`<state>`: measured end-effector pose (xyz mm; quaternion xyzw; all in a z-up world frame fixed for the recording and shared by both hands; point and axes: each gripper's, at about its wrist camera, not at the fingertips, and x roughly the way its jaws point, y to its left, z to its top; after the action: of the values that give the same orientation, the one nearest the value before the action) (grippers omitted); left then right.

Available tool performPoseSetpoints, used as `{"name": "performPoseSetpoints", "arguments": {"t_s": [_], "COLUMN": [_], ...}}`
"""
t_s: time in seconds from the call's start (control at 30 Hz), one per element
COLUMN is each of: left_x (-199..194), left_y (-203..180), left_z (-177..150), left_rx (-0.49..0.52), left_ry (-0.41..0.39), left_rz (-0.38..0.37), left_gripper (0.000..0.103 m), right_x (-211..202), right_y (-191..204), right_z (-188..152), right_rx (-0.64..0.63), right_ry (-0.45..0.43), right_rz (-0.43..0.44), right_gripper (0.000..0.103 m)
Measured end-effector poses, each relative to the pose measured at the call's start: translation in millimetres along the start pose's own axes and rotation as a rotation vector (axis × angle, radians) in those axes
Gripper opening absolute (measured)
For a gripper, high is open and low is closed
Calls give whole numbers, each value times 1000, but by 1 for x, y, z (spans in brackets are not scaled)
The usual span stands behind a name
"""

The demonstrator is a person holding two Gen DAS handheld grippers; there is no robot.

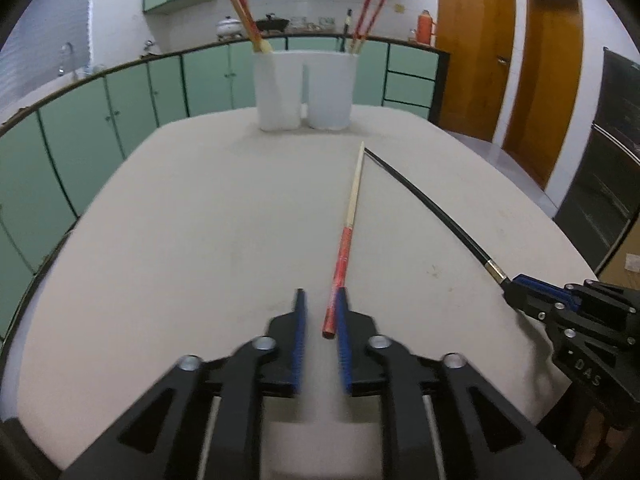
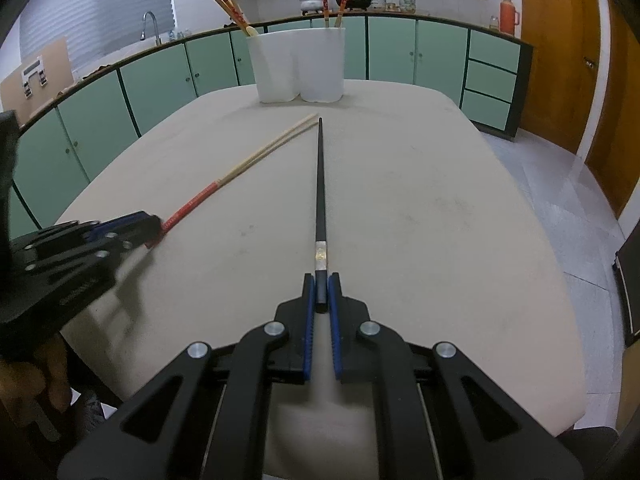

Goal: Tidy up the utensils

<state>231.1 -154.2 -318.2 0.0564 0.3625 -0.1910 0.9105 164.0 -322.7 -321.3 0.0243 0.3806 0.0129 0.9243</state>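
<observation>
A white two-compartment utensil holder stands at the table's far edge with several red-handled chopsticks sticking out; it also shows in the right wrist view. My left gripper is open, with the red end of a red-and-wood chopstick pair lying between its fingers, against the right finger. The pair also shows in the right wrist view. My right gripper is shut on the butt end of a black chopstick, which points toward the holder. The black chopstick also shows in the left wrist view.
The beige table carries everything. Green kitchen cabinets and a counter with pots and an orange thermos run behind it. Wooden doors are at the right.
</observation>
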Motion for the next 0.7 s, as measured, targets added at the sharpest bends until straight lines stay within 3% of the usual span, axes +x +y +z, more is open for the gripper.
{"name": "performPoseSetpoints", "arguments": {"t_s": [0.13,0.2,0.3,0.47,0.7], "left_x": [3,1,-2,-15,-22], "left_y": [2,4,9,21,15], "left_z": [0,-2,-5,-12,-22], "left_rx": [-13,-34,-81,-167,-123], "left_ry": [-6,-11,-18,-13,-24], "left_rz": [-19,-6,27,74,86], "left_gripper": [20,11,6,6,15], "right_x": [1,1,2,1,3], "right_y": [0,0,2,5,9], "right_z": [0,0,0,-2,-3], "right_rx": [2,2,4,0,-15], "right_ry": [-1,-1,-2,-7,-21], "right_rz": [-5,-7,-11,-24,-40], "right_gripper": [7,7,10,10,13]}}
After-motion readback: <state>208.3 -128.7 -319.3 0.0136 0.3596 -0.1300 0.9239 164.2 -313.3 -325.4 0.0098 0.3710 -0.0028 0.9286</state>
